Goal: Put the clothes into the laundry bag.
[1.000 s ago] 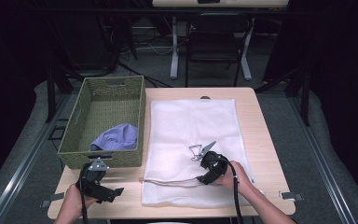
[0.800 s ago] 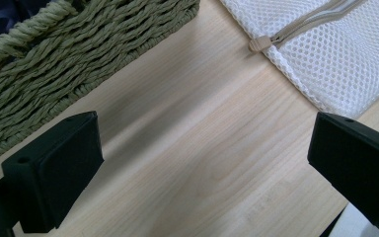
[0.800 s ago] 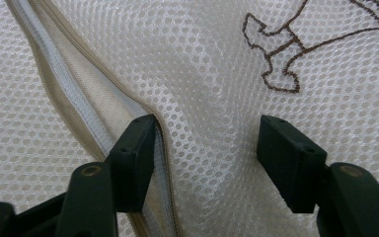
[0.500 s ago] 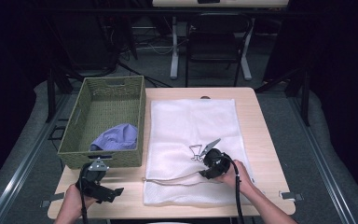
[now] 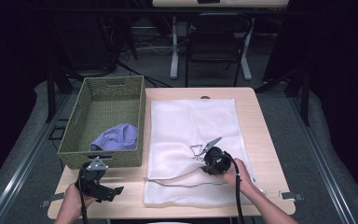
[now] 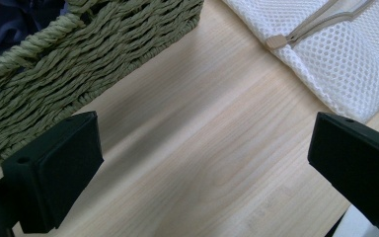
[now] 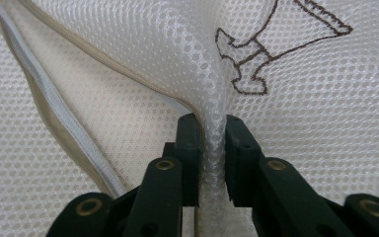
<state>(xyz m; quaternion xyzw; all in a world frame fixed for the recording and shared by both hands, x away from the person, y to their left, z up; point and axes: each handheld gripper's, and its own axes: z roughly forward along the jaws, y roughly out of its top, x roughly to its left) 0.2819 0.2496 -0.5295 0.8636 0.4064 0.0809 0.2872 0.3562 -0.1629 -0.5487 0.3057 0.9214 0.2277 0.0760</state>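
A white mesh laundry bag [image 5: 193, 126] lies flat on the wooden table, with a brown drawn figure [image 7: 256, 54] on it and its zipper [image 5: 168, 179] open along the near edge. My right gripper [image 5: 205, 161] has just been closing and is shut on a pinched fold of the bag's upper mesh layer [image 7: 212, 133] beside the zipper [image 7: 64, 128]. My left gripper [image 5: 114, 190] rests at the table's near left, jaws wide open over bare wood [image 6: 202, 158], nothing between them. The bag's zipper pull [image 6: 276, 42] lies ahead of it.
A green woven basket [image 5: 77, 149] stands at the left of the table and holds a blue-purple cloth [image 5: 116, 136]; its wall [image 6: 69, 79] is close to the left gripper. Chairs and table legs stand beyond the far edge.
The right gripper's jaws have closed on the mesh and the bag's upper layer near the zipper is now raised into a fold. The left gripper has stayed put.
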